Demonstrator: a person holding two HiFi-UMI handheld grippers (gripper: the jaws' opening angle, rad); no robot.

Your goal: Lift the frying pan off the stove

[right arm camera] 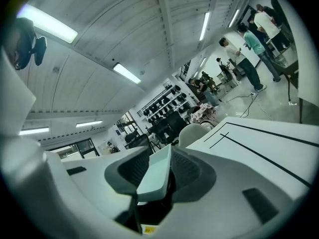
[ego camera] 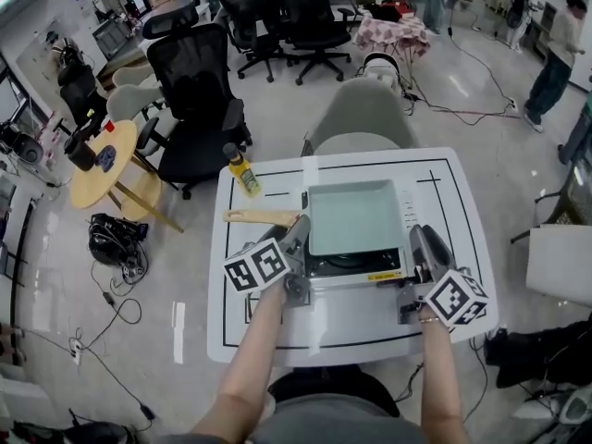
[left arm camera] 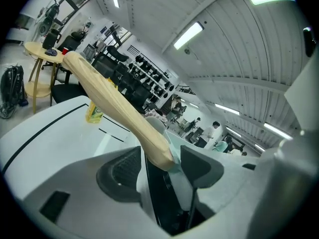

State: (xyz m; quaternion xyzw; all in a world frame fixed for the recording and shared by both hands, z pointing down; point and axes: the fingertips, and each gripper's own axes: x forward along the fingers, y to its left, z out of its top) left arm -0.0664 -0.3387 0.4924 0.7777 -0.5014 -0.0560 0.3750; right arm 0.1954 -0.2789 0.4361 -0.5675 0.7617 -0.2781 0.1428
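Note:
A square pale-teal frying pan [ego camera: 356,218] with a wooden handle [ego camera: 259,217] rests over a portable gas stove [ego camera: 356,268] on the white table [ego camera: 444,178]. I cannot tell whether the pan touches the burner. My left gripper [ego camera: 298,234] is at the pan's left side, where the handle joins it. In the left gripper view the handle [left arm camera: 114,103] runs up out of the jaws, which hold its base. My right gripper [ego camera: 418,239] is at the pan's right side. In the right gripper view the pan's rim [right arm camera: 155,176] stands between the pads, which press on it.
A yellow bottle [ego camera: 243,174] stands at the table's far left, just beyond the handle. A grey chair [ego camera: 363,109] is tucked against the far edge. A black office chair [ego camera: 194,91] and a round wooden table [ego camera: 97,169] stand to the left. People are at the back right.

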